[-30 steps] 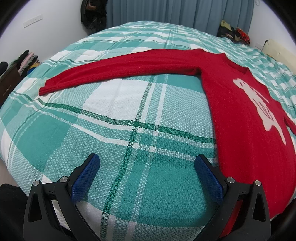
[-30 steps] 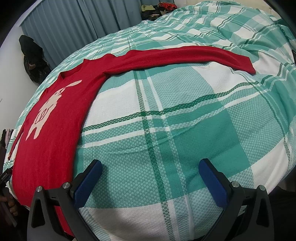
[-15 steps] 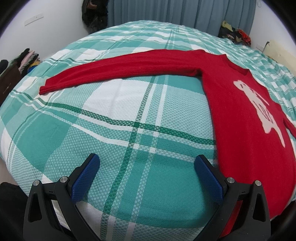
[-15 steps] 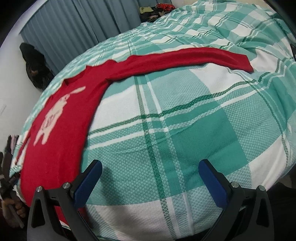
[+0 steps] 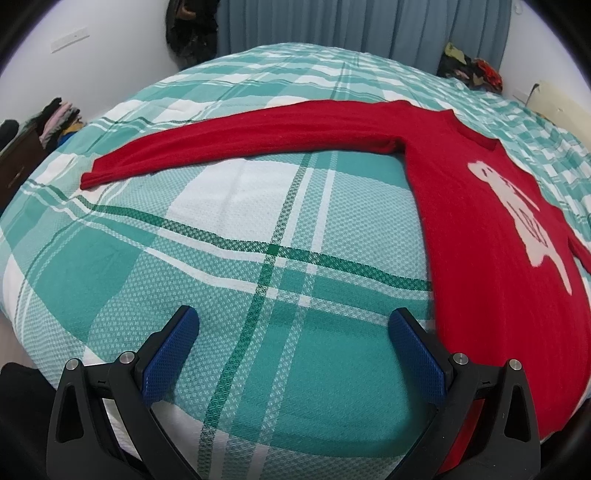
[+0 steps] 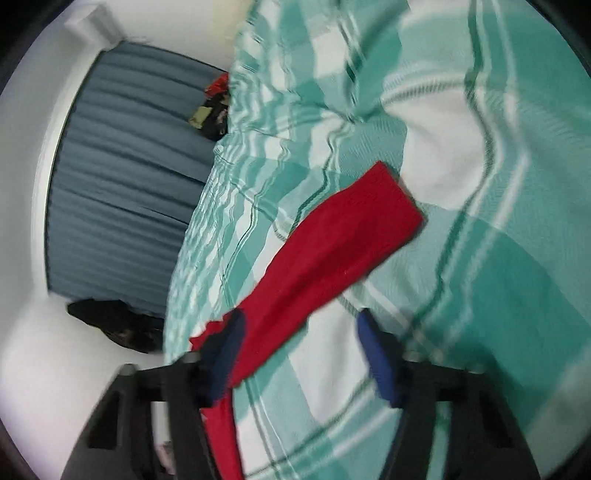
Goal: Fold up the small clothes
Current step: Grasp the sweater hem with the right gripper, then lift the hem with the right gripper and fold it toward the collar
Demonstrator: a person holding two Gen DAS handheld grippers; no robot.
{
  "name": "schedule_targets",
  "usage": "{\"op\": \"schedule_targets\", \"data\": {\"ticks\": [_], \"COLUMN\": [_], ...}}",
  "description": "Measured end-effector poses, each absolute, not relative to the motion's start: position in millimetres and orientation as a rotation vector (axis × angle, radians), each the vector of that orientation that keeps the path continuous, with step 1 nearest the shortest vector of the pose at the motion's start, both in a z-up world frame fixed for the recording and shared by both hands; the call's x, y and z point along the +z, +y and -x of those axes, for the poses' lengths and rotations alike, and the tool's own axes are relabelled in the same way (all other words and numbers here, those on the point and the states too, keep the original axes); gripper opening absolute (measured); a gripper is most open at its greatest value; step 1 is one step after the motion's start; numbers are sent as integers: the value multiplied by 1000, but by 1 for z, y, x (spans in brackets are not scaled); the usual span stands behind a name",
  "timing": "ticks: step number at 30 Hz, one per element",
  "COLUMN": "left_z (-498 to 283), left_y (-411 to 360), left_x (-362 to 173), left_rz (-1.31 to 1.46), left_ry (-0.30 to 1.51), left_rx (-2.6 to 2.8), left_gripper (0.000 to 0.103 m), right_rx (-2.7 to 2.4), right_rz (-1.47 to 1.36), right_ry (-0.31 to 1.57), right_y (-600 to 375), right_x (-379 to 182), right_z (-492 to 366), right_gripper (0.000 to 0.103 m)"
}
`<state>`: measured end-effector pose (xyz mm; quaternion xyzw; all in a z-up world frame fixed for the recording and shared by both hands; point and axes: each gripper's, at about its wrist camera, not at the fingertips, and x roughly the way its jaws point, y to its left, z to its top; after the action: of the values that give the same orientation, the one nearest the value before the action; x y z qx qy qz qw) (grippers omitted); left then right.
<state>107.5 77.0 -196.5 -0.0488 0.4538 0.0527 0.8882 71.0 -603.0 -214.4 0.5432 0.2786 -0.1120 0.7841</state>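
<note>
A red sweater [image 5: 480,258] with a white animal figure lies flat on the green plaid bedspread [image 5: 184,258]. One sleeve [image 5: 240,144] stretches out to the left. My left gripper [image 5: 295,354] hovers open over bare bedspread, its right finger close to the sweater's side edge. In the blurred, rolled right wrist view, the other sleeve [image 6: 332,243] runs from its cuff [image 6: 391,199] down between the fingers of my right gripper [image 6: 301,354]. It passes just beside the left pad. Those jaws are closing, with a gap still between the pads and the cloth.
Blue curtains [image 5: 369,26] hang behind the bed. Piles of clothes sit at the far right corner [image 5: 472,70] and on a dark cabinet [image 5: 55,118] at the left. A dark bag [image 6: 118,325] hangs on the wall. The bedspread is wrinkled beyond the cuff [image 6: 461,147].
My right gripper has swung across and rolled to the far end of the right sleeve, and its jaws have narrowed around it. The left gripper and the sweater body have stayed still.
</note>
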Motion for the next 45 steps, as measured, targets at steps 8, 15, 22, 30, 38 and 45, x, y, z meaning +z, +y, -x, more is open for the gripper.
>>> {"op": "schedule_targets", "data": {"ticks": [8, 15, 22, 30, 38, 45], "left_z": [-107, -106, -108, -107, -106, -107], "left_y": [77, 77, 75, 76, 77, 76], "left_x": [-197, -197, -198, -198, -197, -198], "left_rz": [97, 94, 92, 87, 84, 82], "left_ry": [938, 936, 934, 934, 931, 931], "left_rx": [110, 112, 119, 115, 116, 118], "left_gripper": [103, 103, 103, 103, 103, 103], "right_rx": [-326, -388, -405, -377, -457, -477], "right_rz": [-1230, -1174, -1184, -1328, -1420, -1257], "right_ry": [685, 638, 735, 627, 552, 562], "right_y": [-610, -611, -605, -621, -659, -664], "right_x": [-252, -250, -242, -243, -262, -247], "right_z": [-110, -106, -83, -58, -66, -88], "right_gripper": [21, 4, 3, 33, 31, 4]}}
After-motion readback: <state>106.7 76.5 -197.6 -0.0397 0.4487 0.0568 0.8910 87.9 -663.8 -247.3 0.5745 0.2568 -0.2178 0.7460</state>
